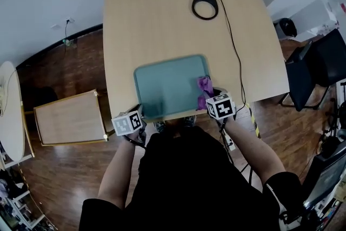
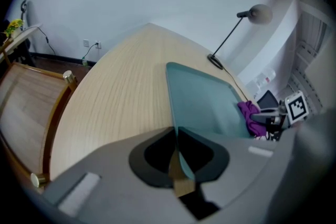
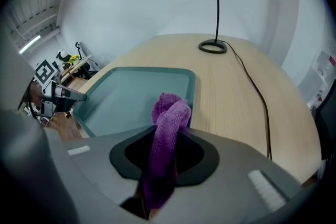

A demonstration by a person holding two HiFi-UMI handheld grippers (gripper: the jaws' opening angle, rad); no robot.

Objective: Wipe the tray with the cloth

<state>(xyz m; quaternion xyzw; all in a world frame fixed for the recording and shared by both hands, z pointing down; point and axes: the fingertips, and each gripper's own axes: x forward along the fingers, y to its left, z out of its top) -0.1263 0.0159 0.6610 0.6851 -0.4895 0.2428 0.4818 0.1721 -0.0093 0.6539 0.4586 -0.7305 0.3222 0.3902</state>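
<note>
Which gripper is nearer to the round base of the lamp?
Right. The right gripper, shut on the cloth, is at the near right corner of the tray, in line with the lamp base; the left gripper grips the near left corner, farther away.

1. I see the tray (image 1: 167, 86), teal with rounded corners, lying flat, its near-left rim pinched in my left gripper (image 2: 177, 139).
2. The cloth (image 3: 169, 113), purple and bunched, sticks up from my right gripper (image 3: 167, 139), over the tray's near-right corner.
</note>
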